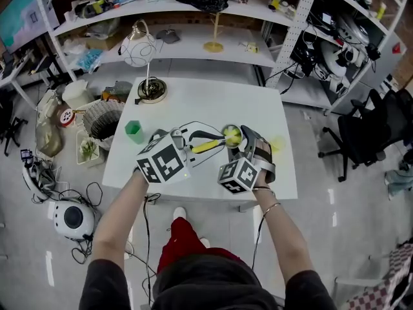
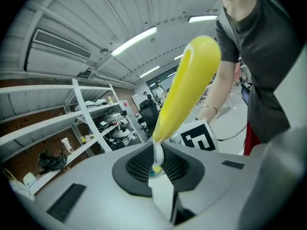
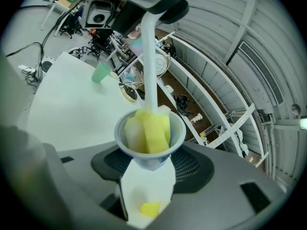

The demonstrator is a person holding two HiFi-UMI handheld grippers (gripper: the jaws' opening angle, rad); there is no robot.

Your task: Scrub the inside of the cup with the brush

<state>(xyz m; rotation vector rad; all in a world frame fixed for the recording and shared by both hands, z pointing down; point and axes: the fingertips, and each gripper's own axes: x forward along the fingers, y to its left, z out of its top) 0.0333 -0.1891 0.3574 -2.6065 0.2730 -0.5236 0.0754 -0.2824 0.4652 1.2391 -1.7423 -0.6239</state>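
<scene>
Green cup: stood upright on the white table, left of center in the head view and well apart from both grippers; it is also seen at the upper left of the right gripper view.

Left gripper: held above the table at the center of the head view. In its own view the jaws are seen clamped on the narrow white end of the brush.

Brush: its yellow handle is seen running up and away from the left jaws. In the head view it is angled right toward the cup. Its yellow sponge head is sunk inside the cup, filling most of the opening.

Cup: pale and translucent, held off the table just right of center in the head view. Its base is pinched between the right jaws, and its mouth is turned toward the brush.

Right gripper: gripped tight on the base of the cup.
</scene>
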